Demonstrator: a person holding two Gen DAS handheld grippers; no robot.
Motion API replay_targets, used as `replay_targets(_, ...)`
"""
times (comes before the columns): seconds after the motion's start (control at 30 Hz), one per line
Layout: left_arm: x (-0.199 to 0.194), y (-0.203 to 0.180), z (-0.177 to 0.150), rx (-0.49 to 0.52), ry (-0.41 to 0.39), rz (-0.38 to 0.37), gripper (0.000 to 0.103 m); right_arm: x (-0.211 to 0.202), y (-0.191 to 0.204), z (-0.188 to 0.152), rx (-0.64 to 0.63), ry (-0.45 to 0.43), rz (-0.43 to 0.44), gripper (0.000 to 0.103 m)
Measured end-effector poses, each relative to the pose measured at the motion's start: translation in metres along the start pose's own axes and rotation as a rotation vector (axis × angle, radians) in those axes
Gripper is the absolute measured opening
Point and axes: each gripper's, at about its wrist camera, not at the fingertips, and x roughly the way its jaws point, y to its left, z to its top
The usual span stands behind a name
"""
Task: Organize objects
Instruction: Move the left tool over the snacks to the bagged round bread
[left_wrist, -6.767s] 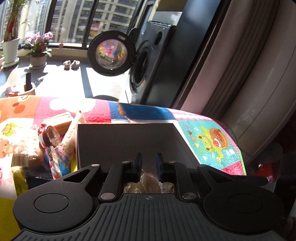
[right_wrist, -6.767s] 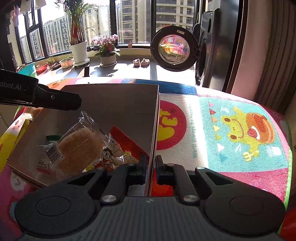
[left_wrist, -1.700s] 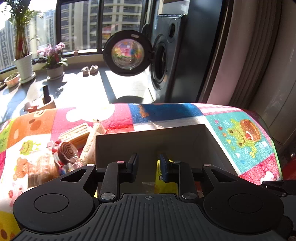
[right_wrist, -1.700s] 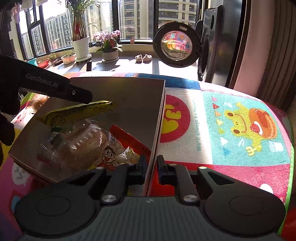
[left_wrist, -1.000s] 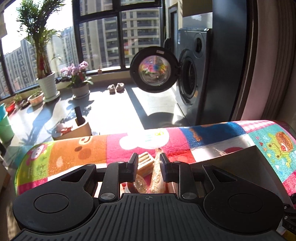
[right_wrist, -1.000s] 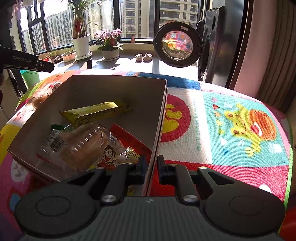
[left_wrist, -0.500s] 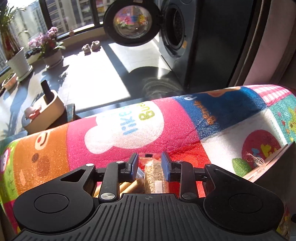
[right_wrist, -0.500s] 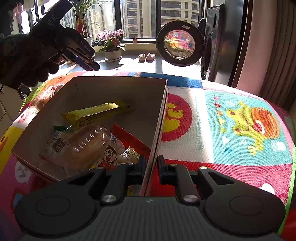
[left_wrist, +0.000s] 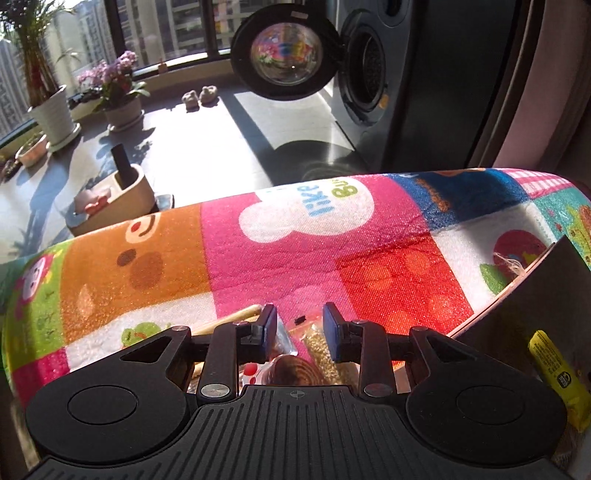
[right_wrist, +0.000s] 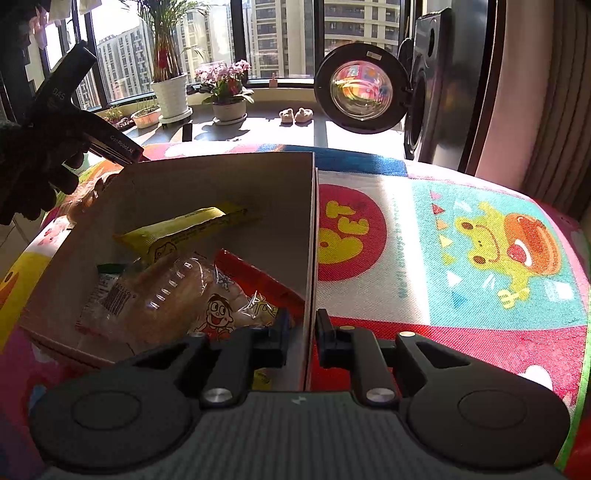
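Left gripper (left_wrist: 299, 328) moved over snacks (left_wrist: 317, 347), right gripper (right_wrist: 300, 332) clamping box wall (right_wrist: 308, 258)

The patchwork blanket (left_wrist: 332, 258) carries the clearest lettering: in the left wrist view a white patch reads "like" in blue and "Bu" in green — the rest of that word runs over the far edge. The black left gripper (right_wrist: 110, 147), seen from the right wrist camera, bears "GenRobot.AI" in white along its finger and "DAS" higher on its body. In the same view a barcode label (right_wrist: 119, 296) sits on a clear-wrapped bread pack in the cardboard box (right_wrist: 221, 184) — its digits are too small to read, as is the print on the yellow snack bar (right_wrist: 184, 229).
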Motion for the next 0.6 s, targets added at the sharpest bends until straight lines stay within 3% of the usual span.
replay_targets(0.1, -0.025, 0.009, -0.011, -0.063, -0.06, 0.005, 0.029, -0.001, 0.0, 0.0, 0.0, 0.002, -0.004, 0.016)
replay_targets(0.17, -0.053, 0.015, -0.025, -0.126, -0.12, -0.041, 0.029, -0.001, 0.0, 0.0, 0.004, 0.002, -0.004, 0.016)
replay_targets(0.3, -0.085, 0.018, -0.054, -0.236, -0.093, -0.134, 0.029, -0.002, 0.0, 0.001, 0.004, 0.002, -0.005, 0.016)
replay_targets(0.43, -0.094, 0.022, -0.072, -0.338, -0.048, -0.108, 0.029, -0.002, 0.002, 0.002, -0.008, 0.003, -0.007, 0.016)
replay_targets(0.6, -0.091, 0.038, -0.068, -0.476, -0.111, -0.058, 0.029, -0.003, 0.002, 0.001, -0.006, 0.004, -0.007, 0.016)
